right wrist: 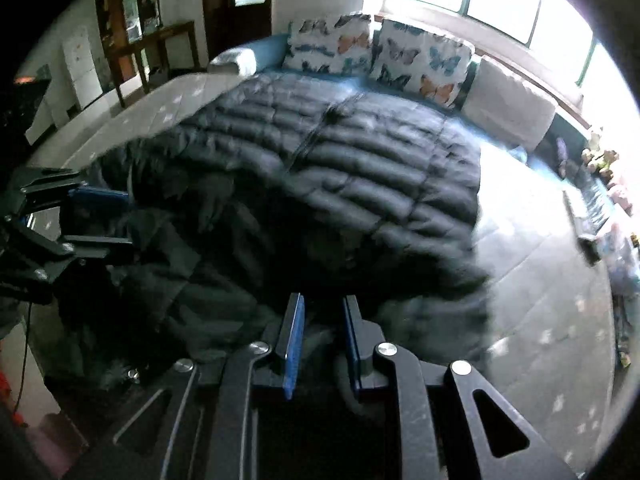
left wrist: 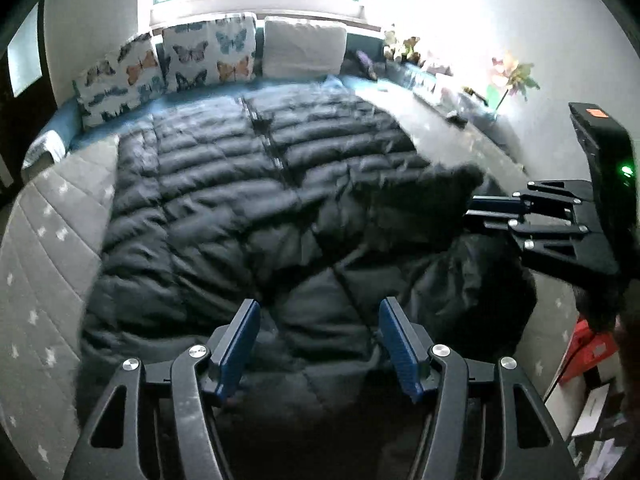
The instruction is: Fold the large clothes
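Black puffer jacket [left wrist: 240,184] on bed [left wrist: 44,240]

Left tool [left wrist: 318,346] agape, right tool [right wrist: 320,344] nearly closed, both angled downward.

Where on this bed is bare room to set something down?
Bare grey mattress lies left of the black puffer coat, and more between the coat and the cluttered wall edge. The pillows crowd the head; the coat fills the middle.
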Available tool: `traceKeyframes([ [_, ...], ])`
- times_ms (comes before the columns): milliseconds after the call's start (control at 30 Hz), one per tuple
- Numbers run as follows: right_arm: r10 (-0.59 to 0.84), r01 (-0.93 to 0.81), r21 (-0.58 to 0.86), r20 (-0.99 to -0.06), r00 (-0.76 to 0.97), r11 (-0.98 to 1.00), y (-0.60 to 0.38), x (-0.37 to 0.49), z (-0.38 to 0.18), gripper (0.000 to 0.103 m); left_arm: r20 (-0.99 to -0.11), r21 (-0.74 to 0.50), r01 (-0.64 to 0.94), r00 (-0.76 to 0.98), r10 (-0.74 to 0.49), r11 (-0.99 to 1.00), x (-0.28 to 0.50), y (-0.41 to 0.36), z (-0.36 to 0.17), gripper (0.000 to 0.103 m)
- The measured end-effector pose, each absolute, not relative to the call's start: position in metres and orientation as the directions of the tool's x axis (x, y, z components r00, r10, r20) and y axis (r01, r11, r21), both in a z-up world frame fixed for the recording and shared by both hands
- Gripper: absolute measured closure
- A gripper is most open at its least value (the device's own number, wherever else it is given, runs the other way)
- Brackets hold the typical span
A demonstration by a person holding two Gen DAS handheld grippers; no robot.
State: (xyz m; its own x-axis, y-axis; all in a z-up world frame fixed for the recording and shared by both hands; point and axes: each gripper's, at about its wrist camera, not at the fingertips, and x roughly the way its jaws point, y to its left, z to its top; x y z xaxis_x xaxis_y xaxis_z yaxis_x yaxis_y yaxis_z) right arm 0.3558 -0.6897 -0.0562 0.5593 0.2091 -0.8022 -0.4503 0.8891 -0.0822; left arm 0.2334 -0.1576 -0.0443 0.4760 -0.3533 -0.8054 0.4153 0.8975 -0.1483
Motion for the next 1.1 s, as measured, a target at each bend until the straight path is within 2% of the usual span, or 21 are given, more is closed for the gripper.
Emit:
traceKeyframes([
  [200, 0.171, -0.408, -0.048, -0.859, 0.482, 0.912, -0.706, 0.387, -0.090, 0.081, -0.837, -0.153, 0.425, 0.424, -0.346, 0.892, 0.249, -0.165, -0.062, 0.038],
  [433, 0.171, -0.422, -0.067, -0.848, 0.501, 0.904, -0.704, 0.382, -0.110, 0.082, -0.848, -0.135, 0.440, 0.413, -0.334, 0.888, 0.253, -0.175, -0.088, 0.034],
  [600, 0.158, -0.426, -0.097, -0.837, 0.524, 0.899, -0.702, 0.371, -0.086, 0.081, -0.848, -0.200, 0.435, 0.372, -0.378, 0.878, 0.259, -0.165, -0.089, 0.034],
  [733, 0.210, -0.454, -0.072, -0.815, 0.539, 0.888, -0.698, 0.354, -0.067, 0.081, -0.836, -0.243, 0.429, 0.363, -0.413, 0.870, 0.262, -0.158, -0.088, 0.034],
  [933, 0.209, -0.462, -0.045, -0.850, 0.483, 0.886, -0.692, 0.359, -0.101, 0.081, -0.811, -0.329, 0.393, 0.347, -0.470, 0.859, 0.266, -0.149, -0.086, 0.032],
  [1100, 0.226, -0.447, -0.025, -0.837, 0.498, 0.894, -0.695, 0.356, -0.091, 0.081, -0.787, -0.399, 0.360, 0.337, -0.517, 0.843, 0.264, -0.139, -0.076, 0.032],
])
